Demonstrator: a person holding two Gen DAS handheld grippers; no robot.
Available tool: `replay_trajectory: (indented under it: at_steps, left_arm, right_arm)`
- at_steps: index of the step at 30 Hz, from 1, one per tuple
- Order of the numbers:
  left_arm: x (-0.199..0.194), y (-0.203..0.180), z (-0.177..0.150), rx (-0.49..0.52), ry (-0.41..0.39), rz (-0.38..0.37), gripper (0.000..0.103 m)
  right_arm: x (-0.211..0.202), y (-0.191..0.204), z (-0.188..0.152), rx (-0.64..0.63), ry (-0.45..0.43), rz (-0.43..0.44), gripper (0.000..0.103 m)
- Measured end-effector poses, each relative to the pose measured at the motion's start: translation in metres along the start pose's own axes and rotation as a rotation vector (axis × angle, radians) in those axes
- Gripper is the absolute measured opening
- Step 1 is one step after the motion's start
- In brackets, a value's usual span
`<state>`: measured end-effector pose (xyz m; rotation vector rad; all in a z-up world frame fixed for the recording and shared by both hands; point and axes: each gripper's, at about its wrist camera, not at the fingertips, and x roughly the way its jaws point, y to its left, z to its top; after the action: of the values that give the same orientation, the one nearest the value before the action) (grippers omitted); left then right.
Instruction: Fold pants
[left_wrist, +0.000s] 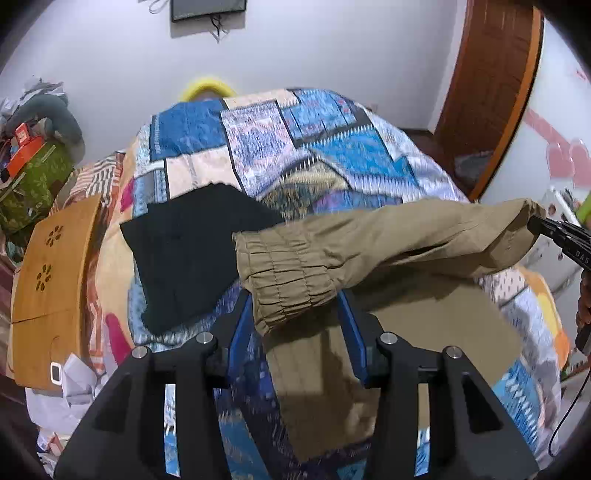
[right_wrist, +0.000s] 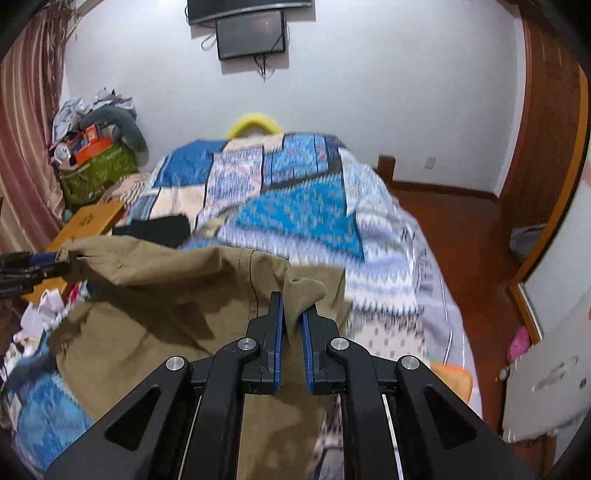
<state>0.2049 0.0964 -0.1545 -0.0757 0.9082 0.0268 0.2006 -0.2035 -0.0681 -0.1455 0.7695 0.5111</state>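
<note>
- Left wrist view: the left gripper has its jaws clamped on the gathered elastic cuff of the khaki pants, the bunched cuff filling the gap between the blue pads.
- The lifted pant leg spans to the right edge, where the right gripper grips its far end; more of the pants lies below on the bed.
- The bed carries a blue patchwork quilt. A black garment lies flat on it, just left of the cuff and partly behind it.
- A wooden tray lies at the left edge of the bed.
- Right wrist view: the right gripper has its jaws shut on a fold of the pants, a peak of cloth standing up between the fingertips.
- The cloth stretches left to the left gripper, which grips the other end above the bed; the remainder is draped on the quilt beneath.
- The black garment lies beyond the pants, beside the wooden tray.
- A screen hangs on the far wall.
</note>
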Motion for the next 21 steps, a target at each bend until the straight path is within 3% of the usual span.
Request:
replay_trajectory:
  at_steps: [9,17,21]
  left_arm:
    - [0.014,0.005,-0.042,-0.02,0.093,-0.037,0.046]
    - [0.002,0.005,-0.054,0.009,0.086,-0.012,0.047]
    - [-0.014,0.004,-0.049,0.031,0.048,0.013,0.059]
  right_arm:
    - [-0.009,0.01,-0.052,-0.01,0.062,-0.001,0.009]
    - [-0.013,0.013,-0.077,0.049,0.105,0.005,0.014]
    - [-0.025,0.013,-0.081,0.066,0.115,0.002,0.018]
